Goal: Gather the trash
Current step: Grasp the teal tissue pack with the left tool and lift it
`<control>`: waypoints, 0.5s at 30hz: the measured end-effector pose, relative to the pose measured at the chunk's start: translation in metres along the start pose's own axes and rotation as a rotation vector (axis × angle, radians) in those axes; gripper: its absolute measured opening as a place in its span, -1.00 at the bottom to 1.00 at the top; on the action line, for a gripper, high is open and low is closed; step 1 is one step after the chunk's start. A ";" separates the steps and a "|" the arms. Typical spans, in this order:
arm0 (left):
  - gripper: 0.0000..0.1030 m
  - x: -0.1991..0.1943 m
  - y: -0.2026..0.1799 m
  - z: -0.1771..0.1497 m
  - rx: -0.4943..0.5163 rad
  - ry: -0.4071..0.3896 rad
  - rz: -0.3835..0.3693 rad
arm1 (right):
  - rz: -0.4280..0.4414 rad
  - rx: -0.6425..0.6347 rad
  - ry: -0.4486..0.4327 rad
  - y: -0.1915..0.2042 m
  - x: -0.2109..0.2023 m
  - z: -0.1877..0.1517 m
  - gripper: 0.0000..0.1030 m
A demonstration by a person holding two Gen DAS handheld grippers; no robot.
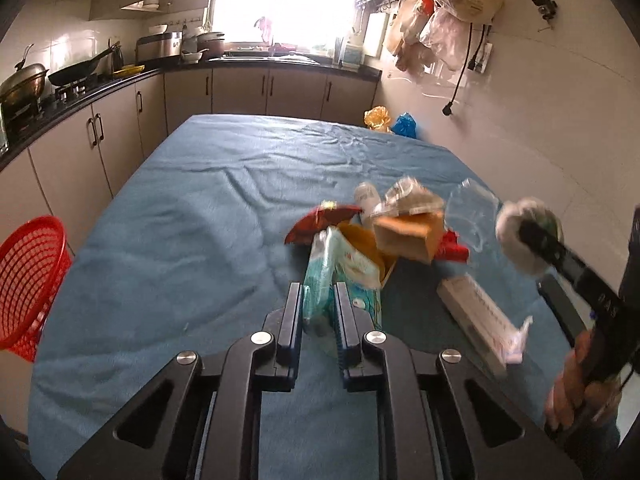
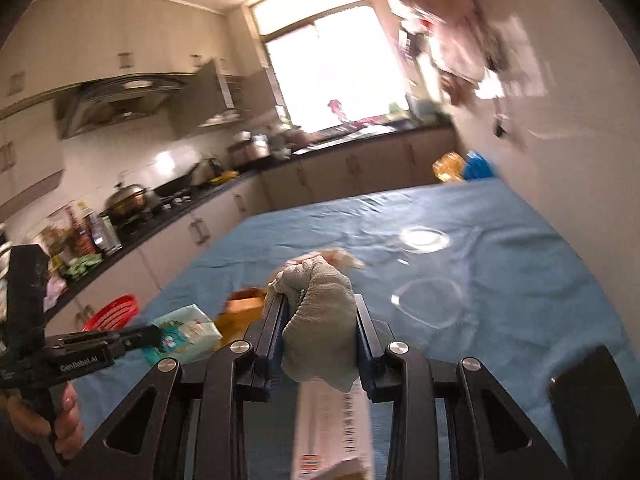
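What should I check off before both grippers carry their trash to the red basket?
1. Left gripper shut on the tissue pack: ok.
2. Right gripper shut on the crumpled cloth wad: ok.
3. Red basket in view beside the table's left edge: ok.
4. Tissue pack clear of the pile, including the brown carton: cannot tell, they overlap in the picture.
5. Basket has room inside: cannot tell, only its wall shows.
6. Table cleared: not ok, the long white box remains.
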State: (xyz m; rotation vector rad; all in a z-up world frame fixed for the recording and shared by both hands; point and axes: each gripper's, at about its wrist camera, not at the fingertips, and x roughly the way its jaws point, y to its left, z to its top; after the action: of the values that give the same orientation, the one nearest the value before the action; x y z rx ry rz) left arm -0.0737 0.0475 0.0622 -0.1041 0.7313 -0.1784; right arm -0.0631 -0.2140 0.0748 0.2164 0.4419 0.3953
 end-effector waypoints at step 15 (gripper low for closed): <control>0.56 0.006 0.004 -0.039 0.057 0.076 0.088 | 0.107 -0.136 0.074 0.034 0.010 -0.019 -0.35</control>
State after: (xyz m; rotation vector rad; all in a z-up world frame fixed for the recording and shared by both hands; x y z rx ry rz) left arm -0.0953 0.0489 0.0290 -0.0105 0.8039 -0.1193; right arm -0.0739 -0.1771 0.0640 0.0936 0.4754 0.5381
